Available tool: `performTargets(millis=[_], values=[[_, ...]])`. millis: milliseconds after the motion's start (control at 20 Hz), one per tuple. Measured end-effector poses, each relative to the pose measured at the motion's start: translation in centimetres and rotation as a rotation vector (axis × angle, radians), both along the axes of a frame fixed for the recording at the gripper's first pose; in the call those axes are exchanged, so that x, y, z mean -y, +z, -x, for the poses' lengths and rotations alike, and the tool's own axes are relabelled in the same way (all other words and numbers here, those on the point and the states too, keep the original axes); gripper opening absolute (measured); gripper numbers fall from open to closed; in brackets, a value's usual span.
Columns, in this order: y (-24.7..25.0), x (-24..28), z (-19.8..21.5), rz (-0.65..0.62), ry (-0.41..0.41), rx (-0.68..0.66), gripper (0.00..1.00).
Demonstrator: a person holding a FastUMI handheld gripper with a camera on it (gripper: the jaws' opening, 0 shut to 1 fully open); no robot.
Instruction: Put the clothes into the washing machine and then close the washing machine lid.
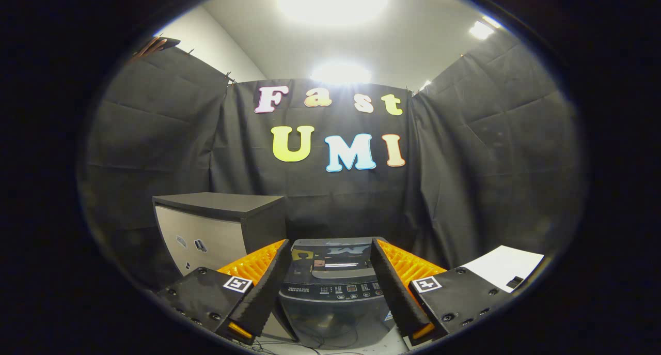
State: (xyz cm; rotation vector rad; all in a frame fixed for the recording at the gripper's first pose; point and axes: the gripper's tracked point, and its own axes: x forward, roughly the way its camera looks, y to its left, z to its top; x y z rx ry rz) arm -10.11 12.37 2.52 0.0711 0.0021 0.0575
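Showing washing machine (330, 288) between hand-held gripper (329, 251) fingers (spread apart), lid raised

Washing machine (333, 277) between the spread fingers (266, 282) (cabinet (217, 228) left of it)

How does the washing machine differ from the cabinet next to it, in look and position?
The washing machine stands between the open gripper fingers; the cabinet stands beside it, beyond one finger. The washing machine has a glossy lid and a button panel; the cabinet has a flat matte top and pale front. The cabinet is taller. Both stand before the black cloth wall.
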Motion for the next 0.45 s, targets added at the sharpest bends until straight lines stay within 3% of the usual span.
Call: performTargets(millis=[450], values=[[-0.2, -0.9, 1.6, 0.030, 0.036, -0.006, 0.97]])
